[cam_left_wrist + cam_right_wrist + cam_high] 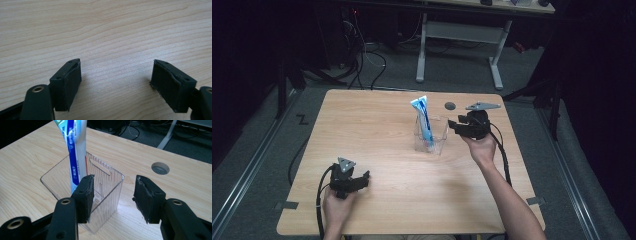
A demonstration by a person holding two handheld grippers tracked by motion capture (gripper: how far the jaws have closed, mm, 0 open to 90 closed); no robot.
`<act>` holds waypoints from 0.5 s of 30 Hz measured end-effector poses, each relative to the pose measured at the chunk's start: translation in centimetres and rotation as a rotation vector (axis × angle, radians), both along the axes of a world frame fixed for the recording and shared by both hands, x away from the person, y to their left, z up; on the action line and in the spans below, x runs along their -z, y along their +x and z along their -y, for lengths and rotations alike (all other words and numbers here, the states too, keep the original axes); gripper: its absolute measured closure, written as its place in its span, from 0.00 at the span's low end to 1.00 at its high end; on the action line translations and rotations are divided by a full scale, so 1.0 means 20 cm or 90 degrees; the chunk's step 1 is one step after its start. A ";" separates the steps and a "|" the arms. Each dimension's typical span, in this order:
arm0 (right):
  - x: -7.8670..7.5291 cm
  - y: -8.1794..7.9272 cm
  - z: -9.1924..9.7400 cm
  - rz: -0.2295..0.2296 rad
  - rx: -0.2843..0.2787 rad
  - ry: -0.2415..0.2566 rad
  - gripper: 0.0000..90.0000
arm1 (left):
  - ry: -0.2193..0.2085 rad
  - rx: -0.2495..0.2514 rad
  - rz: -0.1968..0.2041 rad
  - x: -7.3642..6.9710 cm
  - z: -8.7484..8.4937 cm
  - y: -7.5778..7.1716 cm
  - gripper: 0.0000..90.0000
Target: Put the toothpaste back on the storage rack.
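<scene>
A soft, light blue-and-white toothpaste tube (75, 152) is stood in a brittle, clear ribbed plastic cup (110, 185); the right tool (113, 197), jaws apart and empty, is held beside the cup's rim. The tube's upper end is judged best gripped.

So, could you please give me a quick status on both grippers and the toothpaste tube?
Left gripper open, idle. Right gripper open beside clear container. Tube upright inside. Nothing obstructing.

The toothpaste tube (75, 150) is white with a blue stripe (green at its top corner); the ribbed container (110, 185) is clear, the table (377, 150) pale woodgrain.
</scene>
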State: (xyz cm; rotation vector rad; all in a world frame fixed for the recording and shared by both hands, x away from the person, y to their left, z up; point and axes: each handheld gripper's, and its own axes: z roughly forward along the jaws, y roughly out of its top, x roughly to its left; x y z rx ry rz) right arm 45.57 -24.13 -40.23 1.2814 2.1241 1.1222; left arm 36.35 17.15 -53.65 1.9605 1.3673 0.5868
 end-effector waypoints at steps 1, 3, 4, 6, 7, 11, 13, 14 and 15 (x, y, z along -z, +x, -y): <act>0.00 0.00 0.01 0.000 0.000 -0.001 0.56 | 0.000 0.000 0.001 0.00 0.00 0.00 0.27; 0.00 -0.01 0.01 -0.001 0.002 0.000 0.56 | 0.000 -0.001 0.001 0.00 0.00 0.00 0.27; 0.00 -0.01 0.01 0.001 0.000 -0.001 0.56 | 0.000 -0.001 0.001 0.00 0.00 0.00 0.27; 0.00 -0.02 0.01 0.001 0.000 -0.007 0.56 | 0.000 -0.001 0.001 0.00 0.00 0.00 0.27; 0.00 -0.02 0.01 -0.002 0.001 -0.008 0.56 | 0.000 -0.001 0.001 0.00 0.00 0.00 0.27; 0.02 -0.02 0.01 -0.008 0.000 -0.014 0.55 | 0.000 0.000 0.001 0.00 0.00 0.00 0.27; 0.04 -0.02 0.00 -0.014 0.000 -0.018 0.55 | 0.000 0.000 0.001 0.00 0.00 0.00 0.27; 0.04 -0.02 0.00 -0.016 -0.002 -0.021 0.55 | -0.001 0.000 0.001 0.00 0.00 0.00 0.27; 0.05 -0.02 -0.01 -0.014 -0.003 -0.023 0.55 | -0.001 0.000 0.001 0.00 0.00 0.00 0.27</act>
